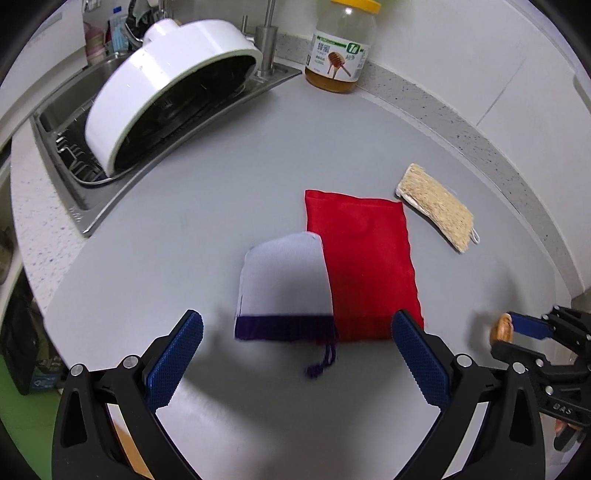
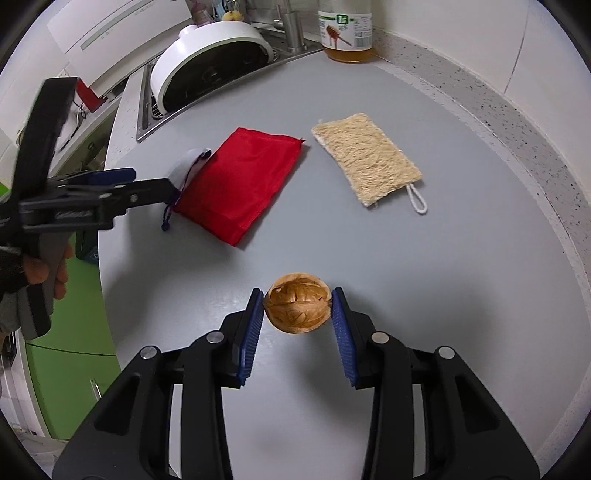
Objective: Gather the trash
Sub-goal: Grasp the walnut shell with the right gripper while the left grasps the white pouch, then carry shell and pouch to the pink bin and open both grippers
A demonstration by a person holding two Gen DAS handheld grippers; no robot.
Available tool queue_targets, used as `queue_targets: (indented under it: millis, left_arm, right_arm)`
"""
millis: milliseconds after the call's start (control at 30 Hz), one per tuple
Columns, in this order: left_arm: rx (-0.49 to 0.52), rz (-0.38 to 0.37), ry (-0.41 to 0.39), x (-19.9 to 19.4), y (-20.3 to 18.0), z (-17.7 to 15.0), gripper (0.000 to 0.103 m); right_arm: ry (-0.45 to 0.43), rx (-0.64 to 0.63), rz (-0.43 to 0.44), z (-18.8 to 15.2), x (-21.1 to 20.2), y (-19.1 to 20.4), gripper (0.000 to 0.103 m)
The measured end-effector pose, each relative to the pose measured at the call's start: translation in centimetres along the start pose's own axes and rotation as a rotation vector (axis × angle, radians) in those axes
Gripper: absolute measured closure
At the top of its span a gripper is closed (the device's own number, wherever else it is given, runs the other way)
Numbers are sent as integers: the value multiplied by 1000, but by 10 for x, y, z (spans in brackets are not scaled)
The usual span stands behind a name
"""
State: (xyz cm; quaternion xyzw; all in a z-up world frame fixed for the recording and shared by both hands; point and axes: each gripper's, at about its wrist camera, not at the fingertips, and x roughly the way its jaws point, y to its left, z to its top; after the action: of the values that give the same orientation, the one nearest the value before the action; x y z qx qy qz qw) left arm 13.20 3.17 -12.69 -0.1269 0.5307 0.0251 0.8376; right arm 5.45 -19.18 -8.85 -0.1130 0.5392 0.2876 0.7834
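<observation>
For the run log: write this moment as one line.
right tongs: shut on walnut shell | left tongs: open above white pouch | red pouch: untouched

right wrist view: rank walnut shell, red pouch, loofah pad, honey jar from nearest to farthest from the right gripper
1. walnut shell, between the right gripper fingers
2. red pouch, ahead on the left
3. loofah pad, ahead on the right, close to the pouch's range
4. honey jar, far back by the wall
</observation>
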Motion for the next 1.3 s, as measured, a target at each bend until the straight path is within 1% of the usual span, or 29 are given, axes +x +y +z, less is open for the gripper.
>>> queue_targets:
  millis: [33,100,133,167,200,267,300,333,367,400,433,467,567,700,867,1067,1133,1200,1300]
  left_arm:
    - [-1,1,4,3,0,1,6]
    - [-3,2,16,9,2,3,13]
    - [-3,1,24,11,2,4,22]
    - [-2,3,30,13,3,4,35]
    - [-2,7,38,15,3,4,40]
    - [-6,7,40,15,5,4,54]
    - [-8,5,38,14,6,4,57]
    - [-8,5,36,12,6,4,63]
    - [-6,7,34,11,7,4,72]
    - [-4,15,29,9,8,4,79]
    - [-5,21,25,8,9,3,91]
    - [-9,20,22,6,10,3,93]
    - [-10,17,2,-3,10,1,96]
    - [-9,20,-36,-28,5,-5,96]
    - [-28,25,-86,-70,-2,-28,96]
    - [-102,68,-130,-114,7,-76,96]
    - [-149,95,-143,-129,16,-100,96]
    - [-187,116,-152,-141,25,-119,96]
    - [-254,161,-163,-163,40,-157,96]
  right_arm:
    - [0,2,-1,0,0,-1,65]
    - [-1,7,0,1,0,-5,65]
    - [-1,8,1,1,0,-6,65]
    - [-2,9,2,2,0,-7,65]
    - [-2,10,4,2,0,-8,65]
    - [-4,10,8,2,0,-8,65]
    - [-4,9,10,3,0,-7,65]
    - [-5,8,11,3,0,-7,65]
    - [-6,6,14,4,0,-6,65]
    - [-7,4,16,4,0,-6,66]
    - [-8,3,18,4,-1,-6,66]
    - [-10,1,20,5,-1,-5,66]
    - [-20,-7,21,6,-5,-3,66]
    - [-36,-32,28,6,-16,3,66]
    - [-72,-89,47,5,-35,16,66]
    - [-102,-211,79,0,-51,47,66]
    - [-106,-259,100,-2,-54,64,66]
    - [-108,-316,131,-6,-57,87,66]
    - [-114,-398,183,-13,-62,130,66]
